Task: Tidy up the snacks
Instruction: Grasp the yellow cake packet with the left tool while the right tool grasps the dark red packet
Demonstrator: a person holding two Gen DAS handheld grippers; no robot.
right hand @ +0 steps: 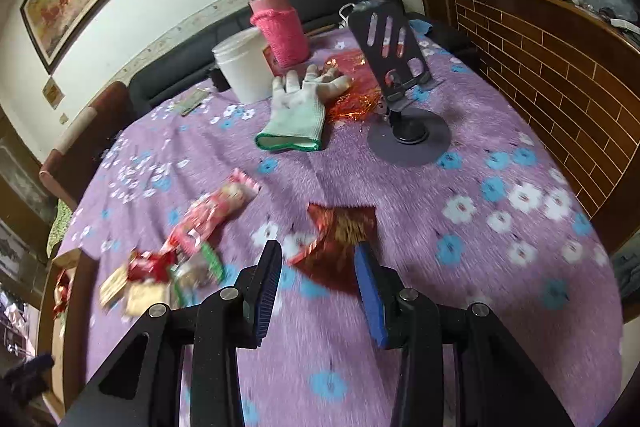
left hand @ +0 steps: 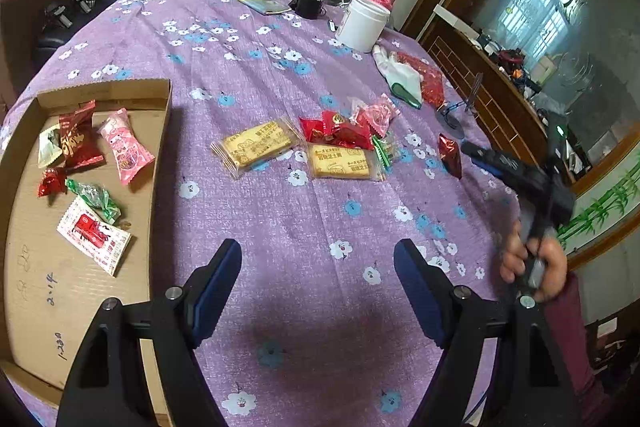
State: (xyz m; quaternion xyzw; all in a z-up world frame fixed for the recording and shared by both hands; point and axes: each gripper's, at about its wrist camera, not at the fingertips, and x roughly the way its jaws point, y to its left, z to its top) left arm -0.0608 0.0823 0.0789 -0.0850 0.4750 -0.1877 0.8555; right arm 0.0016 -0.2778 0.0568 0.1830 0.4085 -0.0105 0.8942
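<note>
A cardboard tray at the left of the purple table holds several wrapped snacks, among them a pink packet. Loose snacks lie mid-table: two yellow biscuit packs, red candies and a pink packet. A dark red foil snack lies apart at the right; it also shows in the left wrist view. My right gripper is open, its fingers on either side of this snack, just above it. My left gripper is open and empty over bare cloth beside the tray.
At the far side stand a white tub, a pink-sleeved jar, a white glove, red foil scraps and a black phone stand. A sofa is behind the table, a wooden cabinet at the right.
</note>
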